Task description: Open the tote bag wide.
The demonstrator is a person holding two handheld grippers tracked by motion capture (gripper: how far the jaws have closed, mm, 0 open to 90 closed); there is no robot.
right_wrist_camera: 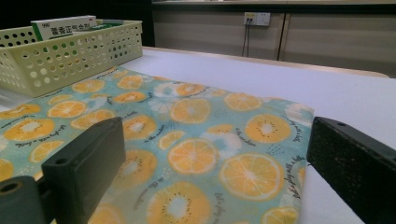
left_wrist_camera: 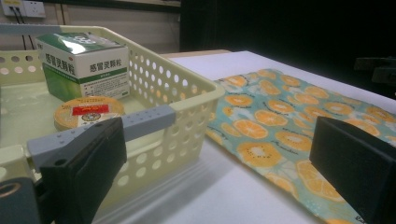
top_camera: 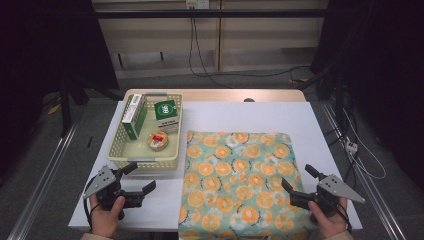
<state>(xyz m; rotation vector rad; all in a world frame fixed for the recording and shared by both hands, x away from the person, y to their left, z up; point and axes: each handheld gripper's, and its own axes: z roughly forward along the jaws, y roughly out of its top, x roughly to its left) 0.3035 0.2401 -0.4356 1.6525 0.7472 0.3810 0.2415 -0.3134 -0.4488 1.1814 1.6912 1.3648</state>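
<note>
We see the left gripper (top_camera: 141, 176) just in front of the pale yellow basket (top_camera: 116, 142), jaws spread wide with nothing between them. The right gripper (top_camera: 298, 179) hovers over the near right part of the orange-print cloth (top_camera: 235, 175), jaws likewise wide and empty. The cloth lies flat on the white table (top_camera: 250, 115), just right of the basket, which holds two green-and-white medicine boxes (top_camera: 134, 116) and a round tin (top_camera: 158, 140).
</note>
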